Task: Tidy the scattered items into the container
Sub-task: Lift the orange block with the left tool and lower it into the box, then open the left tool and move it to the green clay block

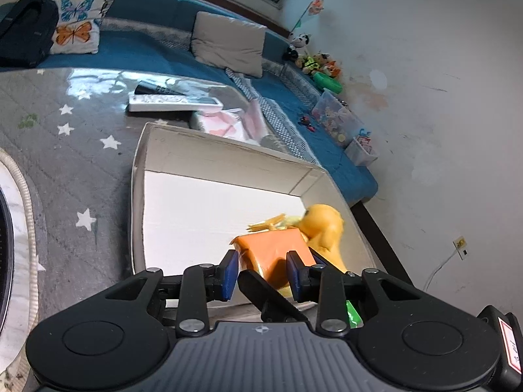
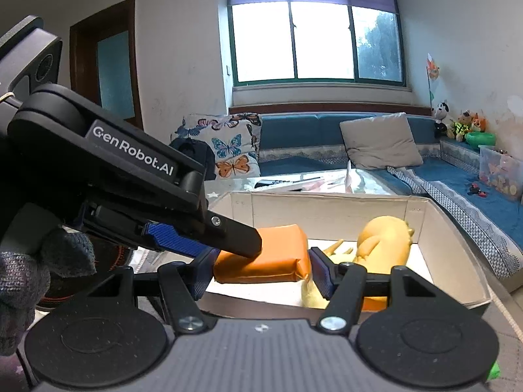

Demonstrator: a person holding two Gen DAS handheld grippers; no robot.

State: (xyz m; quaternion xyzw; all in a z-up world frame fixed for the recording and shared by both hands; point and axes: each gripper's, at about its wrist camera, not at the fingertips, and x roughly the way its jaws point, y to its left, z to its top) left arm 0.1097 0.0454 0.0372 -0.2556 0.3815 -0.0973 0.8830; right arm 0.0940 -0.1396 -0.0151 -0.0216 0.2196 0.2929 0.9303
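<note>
An orange soft packet (image 1: 271, 251) (image 2: 264, 254) hangs over the near edge of a white cardboard box (image 1: 228, 153) (image 2: 327, 209). My left gripper (image 1: 261, 274) has its blue pads pressed on the packet's sides. The right gripper (image 2: 261, 274) is shut on the same packet across its length. In the right wrist view, one black finger (image 2: 235, 233) of the left gripper lies over the packet's top. In the left wrist view, a finger (image 1: 261, 294) of the right gripper crosses below it. A yellow duck-like toy (image 1: 323, 225) (image 2: 385, 241) lies inside the box.
The box sits on a grey star-patterned rug (image 1: 75, 163). Behind it stand a glass table (image 1: 98, 81) with a white case (image 1: 173, 103), a blue sofa (image 1: 147, 52) with cushions, and a clear toy bin (image 1: 336, 121). A small green item (image 1: 353, 315) lies near the box. A gloved hand (image 2: 32, 277) holds the left gripper.
</note>
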